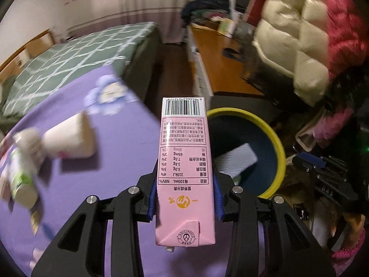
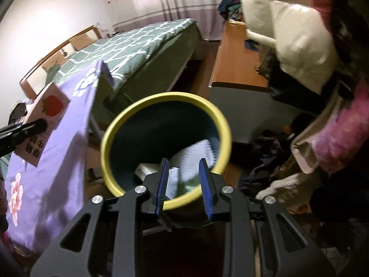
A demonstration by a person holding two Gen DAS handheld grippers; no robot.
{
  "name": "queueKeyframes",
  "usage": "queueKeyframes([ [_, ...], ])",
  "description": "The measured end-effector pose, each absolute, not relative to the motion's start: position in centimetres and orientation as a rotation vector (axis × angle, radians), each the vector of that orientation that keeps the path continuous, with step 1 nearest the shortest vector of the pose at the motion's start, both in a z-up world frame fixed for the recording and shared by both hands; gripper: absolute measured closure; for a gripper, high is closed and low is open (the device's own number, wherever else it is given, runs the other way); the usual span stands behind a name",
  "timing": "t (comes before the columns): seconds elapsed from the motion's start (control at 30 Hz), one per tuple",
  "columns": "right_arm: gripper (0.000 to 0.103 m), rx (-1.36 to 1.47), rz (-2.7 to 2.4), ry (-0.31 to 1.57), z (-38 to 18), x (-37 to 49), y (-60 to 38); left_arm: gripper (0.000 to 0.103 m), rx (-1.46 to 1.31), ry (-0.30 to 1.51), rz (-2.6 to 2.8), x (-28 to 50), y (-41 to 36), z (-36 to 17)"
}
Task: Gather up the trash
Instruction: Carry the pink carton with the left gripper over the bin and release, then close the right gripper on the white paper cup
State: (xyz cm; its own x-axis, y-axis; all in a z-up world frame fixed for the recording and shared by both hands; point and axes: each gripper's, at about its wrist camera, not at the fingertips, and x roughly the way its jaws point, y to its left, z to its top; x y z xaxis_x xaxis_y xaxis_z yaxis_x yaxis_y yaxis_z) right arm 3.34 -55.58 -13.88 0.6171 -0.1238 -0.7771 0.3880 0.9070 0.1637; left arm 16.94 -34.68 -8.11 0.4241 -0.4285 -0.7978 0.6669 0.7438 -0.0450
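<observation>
Your left gripper [image 1: 185,198] fingers clamped the pink carton [image 1: 184,161] past the surface's edge; right gripper [image 2: 184,184] fingers stood narrow, empty, over the bin [image 2: 166,143].

One pink carton [image 1: 185,168], one bin [image 1: 274,133], perhaps two bottles [image 1: 69,136] on cloth

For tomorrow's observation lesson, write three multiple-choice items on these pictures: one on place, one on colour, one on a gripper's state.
1. Where is the white paper trash?
A in the bin
B on the bed
C on the desk

2. What colour is the round bin's rim?
A red
B yellow
C white

3. The left gripper is
A open and empty
B out of view
C shut on a carton

Key:
A, paper lies inside the round dark bin.
B, the rim is yellow.
C, the left gripper pinches the pink drink carton.
</observation>
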Motion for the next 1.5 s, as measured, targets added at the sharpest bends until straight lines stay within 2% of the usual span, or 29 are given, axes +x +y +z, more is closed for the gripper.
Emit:
queueKeyframes([
  [0.2,0.077,0.358,-0.333,0.863,-14.6,2.5,-57.4,0.065,0.366,0.943,-0.778,16.9,-41.5,-10.4],
  [0.53,0.077,0.374,-0.356,0.869,-15.0,2.3,-58.4,0.064,0.410,0.994,-0.840,17.5,-46.8,-13.7],
  [0.63,0.077,0.371,-0.355,0.867,-15.0,2.2,-58.4,0.021,0.409,0.966,-0.827,17.5,-46.9,-13.5],
  [0.7,0.076,0.371,-0.355,0.866,-15.0,2.3,-58.4,0.020,0.401,0.929,-0.819,17.3,-46.3,-12.7],
  [0.83,0.076,0.363,-0.340,0.864,-14.9,2.7,-57.8,0.019,0.345,0.896,-0.808,17.2,-42.9,-10.3],
  [0.93,0.075,0.357,-0.316,0.865,-15.0,3.4,-57.0,0.012,0.311,0.849,-0.755,17.1,-39.1,-8.6],
  [1.03,0.075,0.346,-0.288,0.876,-15.1,4.3,-56.0,0.011,0.277,0.825,-0.694,17.3,-35.1,-7.5],
  [1.5,0.074,0.228,-0.088,0.883,-12.9,12.4,-45.4,0.010,0.088,0.810,-0.306,20.4,-13.8,-7.1],
])
